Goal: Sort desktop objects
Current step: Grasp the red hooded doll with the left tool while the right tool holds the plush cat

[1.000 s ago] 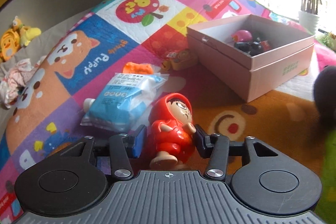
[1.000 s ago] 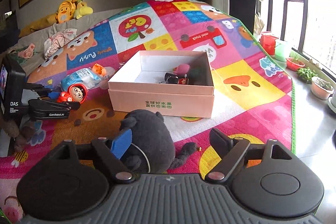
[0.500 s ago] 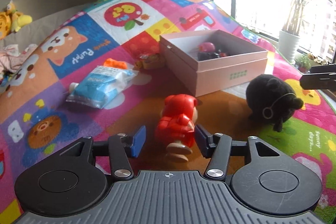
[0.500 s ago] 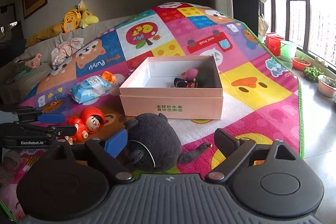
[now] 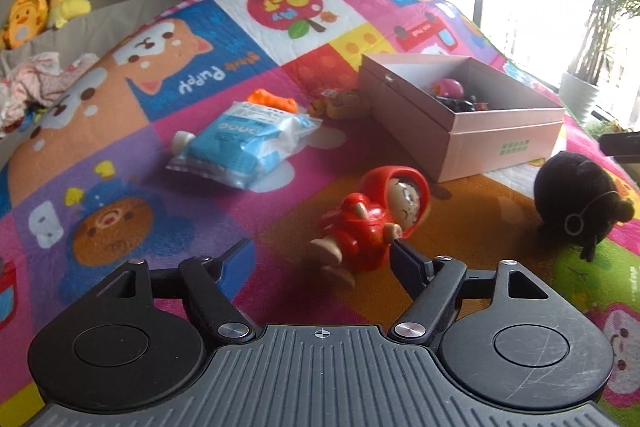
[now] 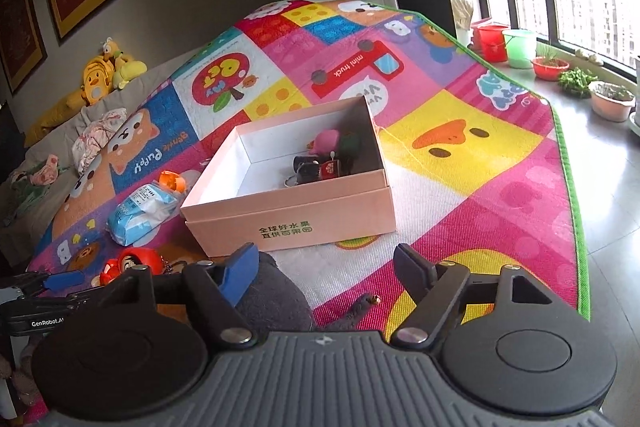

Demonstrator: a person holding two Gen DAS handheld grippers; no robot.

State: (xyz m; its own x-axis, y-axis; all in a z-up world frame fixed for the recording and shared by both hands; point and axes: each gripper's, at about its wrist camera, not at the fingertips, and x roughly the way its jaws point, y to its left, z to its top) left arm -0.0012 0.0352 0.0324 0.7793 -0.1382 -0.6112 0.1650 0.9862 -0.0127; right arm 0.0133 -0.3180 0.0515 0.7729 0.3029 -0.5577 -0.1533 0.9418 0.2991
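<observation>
- Play mat [image 5: 248, 195]: a colourful patchwork surface that carried every item; soft and uneven, so anything set upright on it was judged likely to topple.
- Pink box [image 6: 288, 215]: open-topped, already holding a few small toys; it stood beyond both grippers and looked like the sorting destination.
- Black plush [image 5: 576, 195]: sat on the mat near the box's front corner. The right gripper [image 6: 324, 267] straddled it with jaws closing, the blue pad at the plush's side and the other finger clear of it. Advice: centre the soft body before squeezing, gripping the bulk rather than the thin tail.
- Blue packet [image 5: 244, 143]: lay flat, well left of the box, untouched.
- Red hooded doll [image 5: 372, 219]: lay tipped on its side, close to the box. The left gripper [image 5: 320, 263] had jaws opening; the doll touched only the right finger and was not clamped. Advice: realign over the torso and grip there, not the round head.
</observation>
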